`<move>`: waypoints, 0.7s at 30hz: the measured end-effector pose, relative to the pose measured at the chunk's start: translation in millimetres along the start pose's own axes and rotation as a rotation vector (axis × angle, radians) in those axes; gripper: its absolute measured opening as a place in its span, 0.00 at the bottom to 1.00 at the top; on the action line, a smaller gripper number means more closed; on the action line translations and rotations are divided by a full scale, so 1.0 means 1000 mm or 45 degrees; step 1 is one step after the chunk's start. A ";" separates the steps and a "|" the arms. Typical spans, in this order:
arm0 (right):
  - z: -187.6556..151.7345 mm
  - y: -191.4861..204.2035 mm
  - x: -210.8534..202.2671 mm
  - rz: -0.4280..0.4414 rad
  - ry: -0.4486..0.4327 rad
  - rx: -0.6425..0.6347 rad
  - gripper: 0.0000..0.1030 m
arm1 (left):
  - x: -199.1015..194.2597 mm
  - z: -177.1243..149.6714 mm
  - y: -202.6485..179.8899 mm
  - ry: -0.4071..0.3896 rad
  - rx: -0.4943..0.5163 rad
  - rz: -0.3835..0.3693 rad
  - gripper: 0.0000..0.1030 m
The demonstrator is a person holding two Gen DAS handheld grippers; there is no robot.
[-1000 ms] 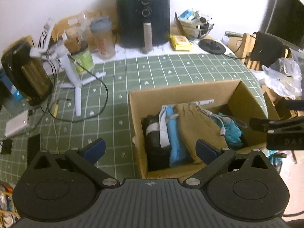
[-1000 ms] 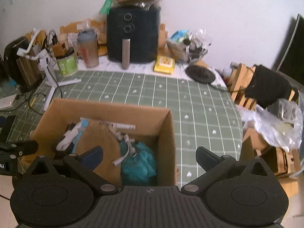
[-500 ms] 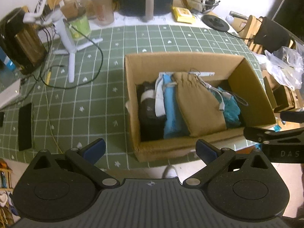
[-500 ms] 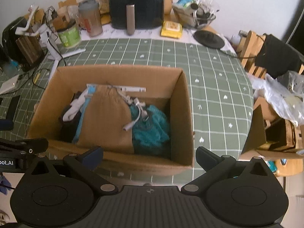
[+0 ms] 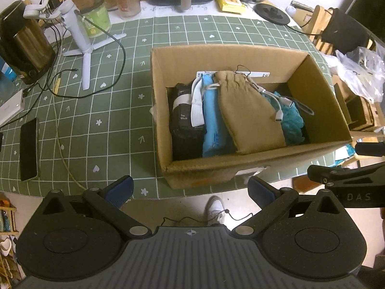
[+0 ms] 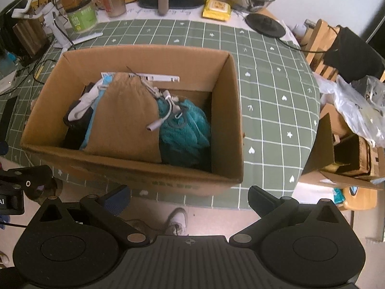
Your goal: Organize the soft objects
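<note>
soft objects fill our cardboard box (image 5: 252, 166) at the tabletop's (image 5: 108, 125) near edge: tan pouch (image 5: 247, 115), teal cloth (image 6: 182, 132). both our grippers (image 5: 190, 189) (image 6: 189, 196) hover near it, jaws spread, empty.

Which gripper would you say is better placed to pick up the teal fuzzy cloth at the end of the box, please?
Probably the right gripper: the teal fuzzy cloth lies almost straight ahead of its open jaws, whereas it lies well off-centre from the left gripper.
</note>
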State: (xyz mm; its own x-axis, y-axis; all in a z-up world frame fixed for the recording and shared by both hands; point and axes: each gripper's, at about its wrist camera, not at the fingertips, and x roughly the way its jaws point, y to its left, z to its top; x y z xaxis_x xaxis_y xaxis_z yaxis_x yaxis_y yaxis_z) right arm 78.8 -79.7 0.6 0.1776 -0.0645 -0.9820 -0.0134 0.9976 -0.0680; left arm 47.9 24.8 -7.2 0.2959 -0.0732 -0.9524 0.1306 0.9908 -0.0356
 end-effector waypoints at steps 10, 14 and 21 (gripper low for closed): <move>-0.001 -0.004 0.005 0.019 0.038 0.001 1.00 | 0.002 -0.003 0.001 0.034 0.002 -0.006 1.00; -0.001 -0.003 0.005 0.031 0.040 -0.010 1.00 | 0.003 -0.003 0.002 0.035 -0.001 -0.007 1.00; -0.002 -0.007 0.005 0.040 0.043 -0.002 1.00 | 0.003 -0.003 0.006 0.038 -0.008 -0.005 1.00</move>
State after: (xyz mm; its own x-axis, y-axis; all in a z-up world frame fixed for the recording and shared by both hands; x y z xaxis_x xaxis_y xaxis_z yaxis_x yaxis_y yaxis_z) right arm 78.0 -87.2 -3.8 0.1435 -0.0337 -0.9891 -0.0197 0.9991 -0.0369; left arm 46.4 30.9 -11.2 0.2673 -0.0734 -0.9608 0.1259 0.9912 -0.0407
